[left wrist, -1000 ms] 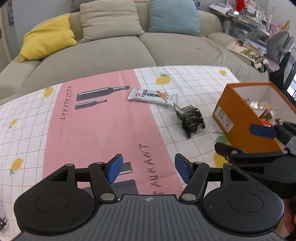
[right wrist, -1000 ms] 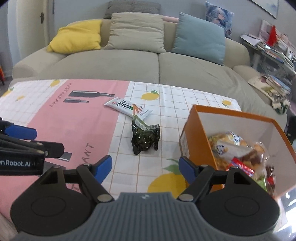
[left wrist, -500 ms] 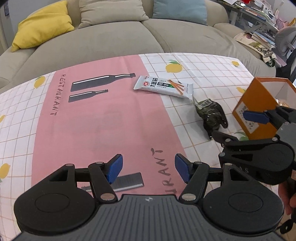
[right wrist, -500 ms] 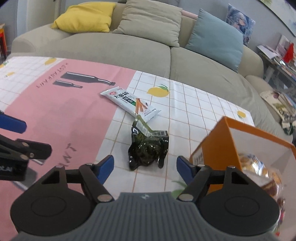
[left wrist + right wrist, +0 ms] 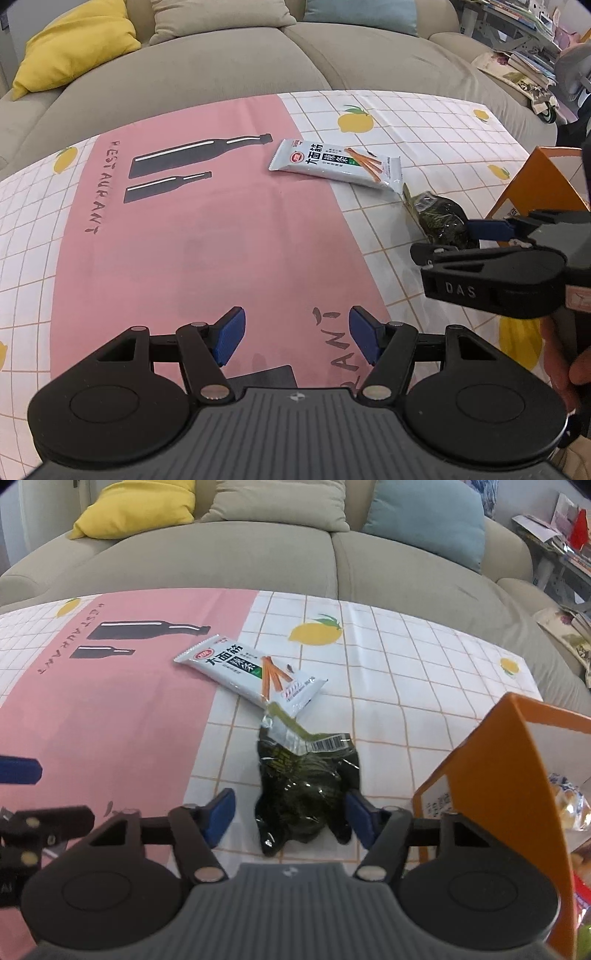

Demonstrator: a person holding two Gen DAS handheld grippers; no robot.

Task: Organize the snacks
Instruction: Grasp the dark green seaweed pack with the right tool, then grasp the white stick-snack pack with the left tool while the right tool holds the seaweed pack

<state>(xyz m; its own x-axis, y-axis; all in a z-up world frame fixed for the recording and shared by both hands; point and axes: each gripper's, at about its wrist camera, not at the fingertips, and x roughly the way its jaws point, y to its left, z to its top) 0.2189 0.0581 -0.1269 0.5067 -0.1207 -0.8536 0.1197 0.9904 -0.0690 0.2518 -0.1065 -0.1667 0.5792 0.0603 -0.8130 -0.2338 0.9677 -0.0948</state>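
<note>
A dark green crinkled snack packet [image 5: 304,786] lies on the tablecloth, its near end between the open fingers of my right gripper [image 5: 291,818]. It also shows in the left wrist view [image 5: 439,218], partly behind my right gripper [image 5: 454,240]. A white snack bar wrapper [image 5: 251,674] lies just beyond it, also seen in the left wrist view [image 5: 338,166]. An orange box [image 5: 517,775] holding several snacks stands at the right. My left gripper [image 5: 295,338] is open and empty above the pink stripe.
The table carries a pink and white checked cloth [image 5: 184,240] with lemon and bottle prints. A beige sofa [image 5: 295,554] with yellow, beige and blue cushions runs along the far edge. Cluttered shelves [image 5: 565,535] stand far right.
Both grippers have moved forward and lower toward the table. My right gripper has closed in on the dark green packet, which now sits between its open fingers.
</note>
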